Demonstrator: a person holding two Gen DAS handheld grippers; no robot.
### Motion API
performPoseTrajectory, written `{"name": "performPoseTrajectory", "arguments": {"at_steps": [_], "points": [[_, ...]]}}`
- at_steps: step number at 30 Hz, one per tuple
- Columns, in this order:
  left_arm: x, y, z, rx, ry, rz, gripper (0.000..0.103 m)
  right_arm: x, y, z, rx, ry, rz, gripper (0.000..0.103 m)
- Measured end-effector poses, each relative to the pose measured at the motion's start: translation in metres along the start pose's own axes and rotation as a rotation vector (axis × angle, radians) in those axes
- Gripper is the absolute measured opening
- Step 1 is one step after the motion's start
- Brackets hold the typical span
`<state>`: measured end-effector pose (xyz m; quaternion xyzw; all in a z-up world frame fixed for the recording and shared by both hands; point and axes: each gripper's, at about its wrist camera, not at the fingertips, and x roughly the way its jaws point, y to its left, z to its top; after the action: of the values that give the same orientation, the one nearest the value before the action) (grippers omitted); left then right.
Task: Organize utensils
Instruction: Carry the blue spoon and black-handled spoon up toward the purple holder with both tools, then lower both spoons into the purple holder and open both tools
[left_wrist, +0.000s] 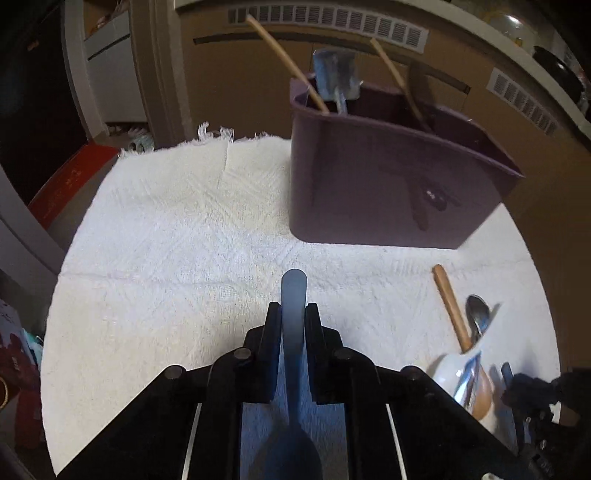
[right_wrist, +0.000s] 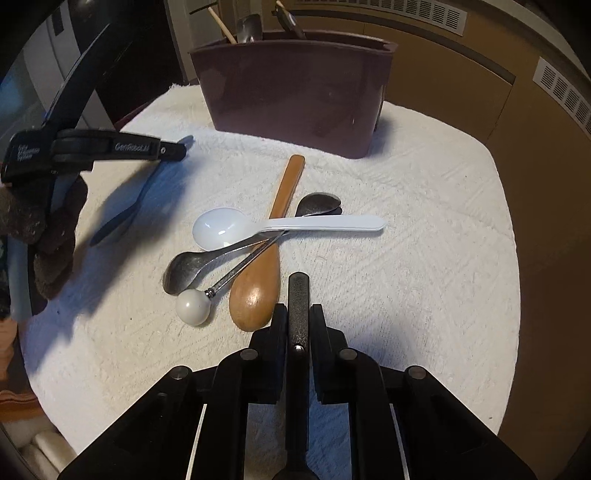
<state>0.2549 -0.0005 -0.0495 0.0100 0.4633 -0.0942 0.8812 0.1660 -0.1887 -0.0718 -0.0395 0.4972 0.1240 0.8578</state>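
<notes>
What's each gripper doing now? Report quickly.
Left gripper: shut on a blue plastic spoon handle.
Right gripper: shut on a black textured utensil handle.

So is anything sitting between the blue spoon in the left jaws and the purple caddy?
Nothing visible. The blue spoon points at the purple caddy across bare white towel. The loose spoon pile lies off to the right, clear of that line.
</notes>
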Motion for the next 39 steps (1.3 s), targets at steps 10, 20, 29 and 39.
{"name": "performPoseTrajectory", "arguments": {"at_steps": [10,20,29,39], "points": [[-0.128,-0.023,-0.022,0.103,-0.328,-0.127,0.01,-0.089,0.017,-0.006,0.024,-0.264,0.003,0.013],[-0.159,-0.03,-0.013,0.126,-0.428,-0.147,0.01,-0.117,0.023,0.02,0.031,-0.375,0.026,0.013],[-0.164,-0.033,0.007,0.134,-0.473,-0.157,0.01,-0.127,0.019,0.047,0.035,-0.458,0.052,0.013],[-0.176,-0.036,0.088,0.133,-0.618,-0.134,0.01,-0.156,0.004,0.146,-0.029,-0.745,-0.01,0.013]]}}
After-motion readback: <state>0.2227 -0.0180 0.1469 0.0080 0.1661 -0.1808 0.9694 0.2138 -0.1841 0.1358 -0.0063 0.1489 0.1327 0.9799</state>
